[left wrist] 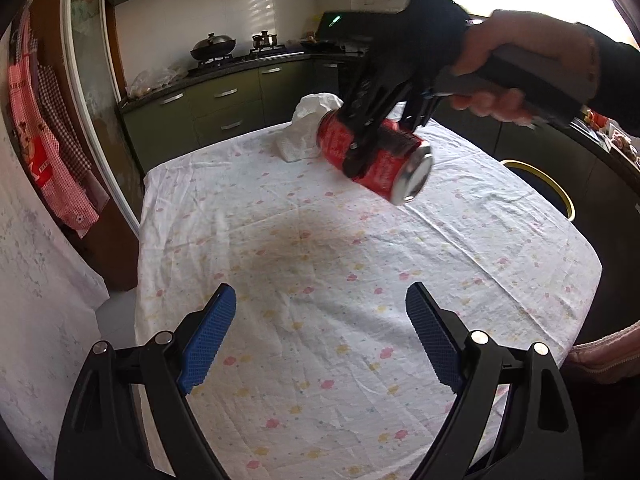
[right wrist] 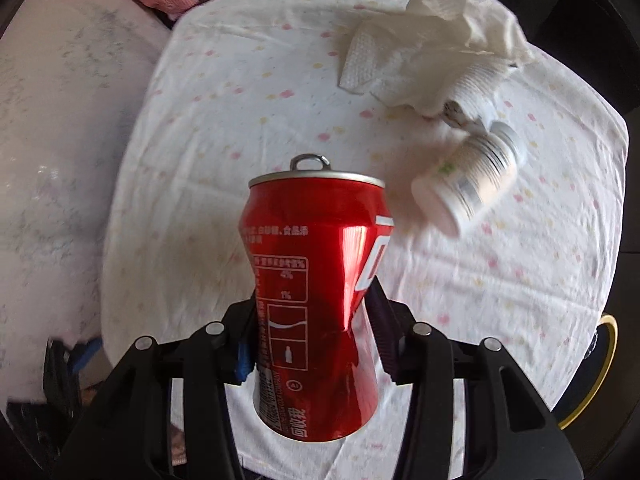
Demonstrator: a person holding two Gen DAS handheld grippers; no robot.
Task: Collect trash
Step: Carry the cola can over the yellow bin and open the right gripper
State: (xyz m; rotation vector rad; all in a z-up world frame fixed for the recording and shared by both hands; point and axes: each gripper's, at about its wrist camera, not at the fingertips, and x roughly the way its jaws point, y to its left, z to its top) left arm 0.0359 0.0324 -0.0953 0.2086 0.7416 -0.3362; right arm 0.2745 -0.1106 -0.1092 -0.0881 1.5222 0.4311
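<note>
Right claw (right wrist: 312,344) pinching dented red can (right wrist: 316,300) with Chinese print, left claw (left wrist: 320,332) wide, empty

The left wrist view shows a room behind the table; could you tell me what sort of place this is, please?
Most likely a home kitchen: a lidded wok sits on a gas hob, green cabinets run along the wall, and aprons hang at the left.

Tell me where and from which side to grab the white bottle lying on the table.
Grip the white bottle across the middle of its round body, coming from above with the jaws straddling its width. It lies on its side on the tablecloth, so the body is exposed, while its far end sits against the crumpled tissue.
</note>
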